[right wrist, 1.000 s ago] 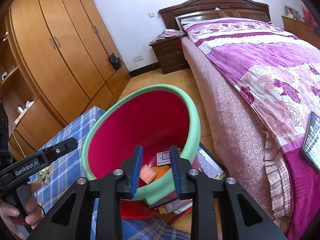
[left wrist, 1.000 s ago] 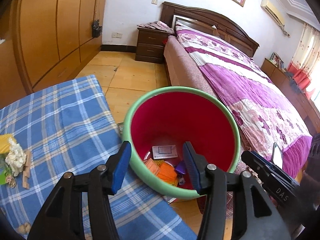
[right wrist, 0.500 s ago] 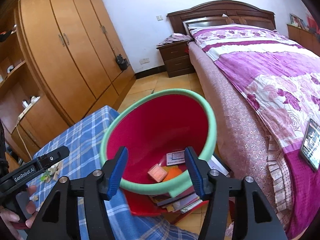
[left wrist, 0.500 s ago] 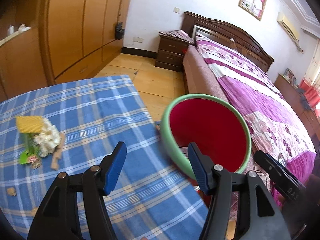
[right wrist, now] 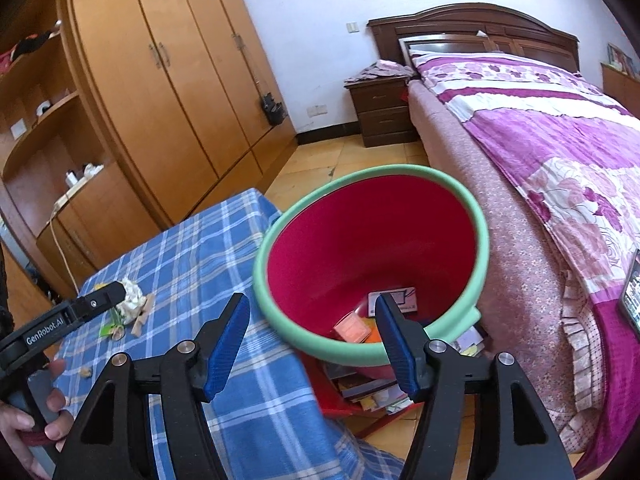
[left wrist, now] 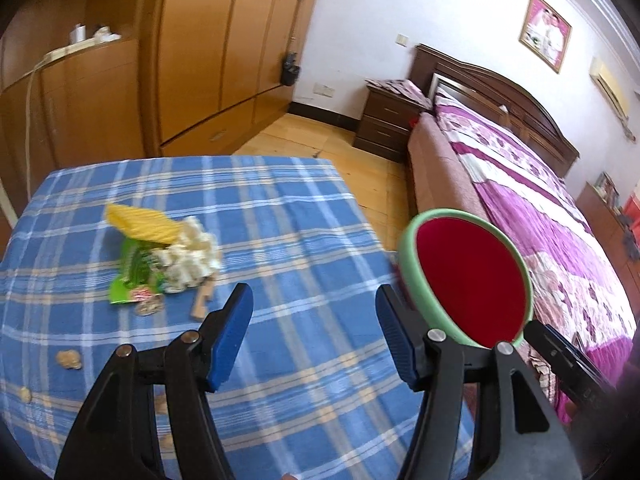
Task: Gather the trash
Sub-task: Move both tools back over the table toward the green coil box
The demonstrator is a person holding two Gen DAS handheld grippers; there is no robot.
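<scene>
My left gripper has its jaws spread wide and empty, and it has swung off the bin to face the surface; a second ago it looked straight down into the bin. The right gripper was pressed nearly together at the bin's near rim then. Now its jaws are spread too, holding nothing, and it hangs just short of that rim. I take that to mean the last piece is dropped and both tools are free for the next pickup.

The bin, red inside with a green rim, stands off the surface's right edge, between it and the bed. Inside, the right view shows an orange packet and a white card at the bottom.

Left of the bin, on the blue checked cloth, the remaining trash sits in one cluster: a wooden stick nearest me, a green wrapper, a white crumpled wad, and a yellow piece farthest back. Small crumbs lie nearer the surface's left edge. The left view is blurred, so finer detail escapes me.

Beyond the bin are the floor, a nightstand and the wardrobe. My guess: the left gripper goes for the cluster next.
</scene>
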